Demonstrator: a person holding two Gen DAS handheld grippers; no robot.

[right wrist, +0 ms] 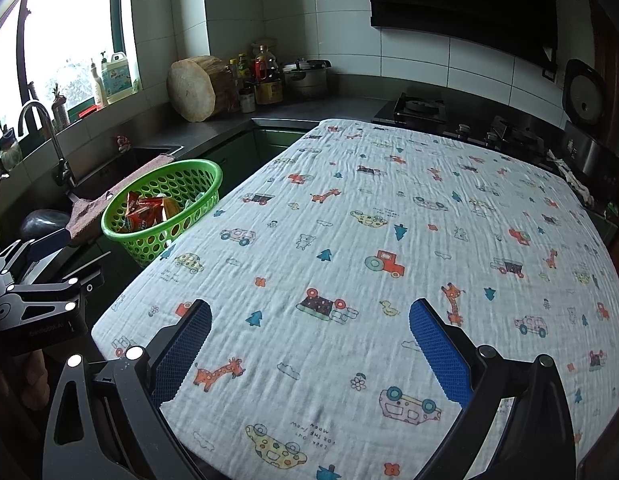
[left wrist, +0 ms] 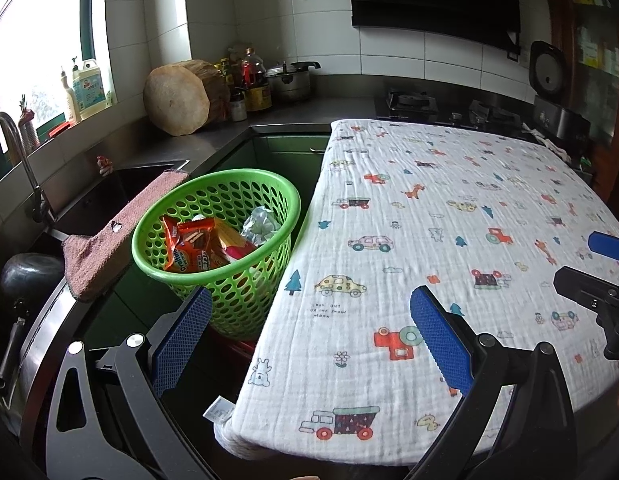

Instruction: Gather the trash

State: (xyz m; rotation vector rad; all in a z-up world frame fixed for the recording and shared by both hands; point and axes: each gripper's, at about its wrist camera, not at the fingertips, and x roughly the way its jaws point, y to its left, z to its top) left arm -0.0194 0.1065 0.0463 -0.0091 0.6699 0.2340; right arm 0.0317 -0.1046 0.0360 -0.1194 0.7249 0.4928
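Left wrist view shows your left hand-held gripper (left wrist: 309,340) spread and empty over the worktop (left wrist: 449,240) edge, your right hand-held gripper (right wrist: 309,344) likewise, since the wrappers (left wrist: 197,248) already sit in the basket (left wrist: 245,280) placed just beside that edge for easy dropping.

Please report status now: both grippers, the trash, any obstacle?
Left gripper open. Right gripper open. Snack wrappers in green basket. No obstacle seen.
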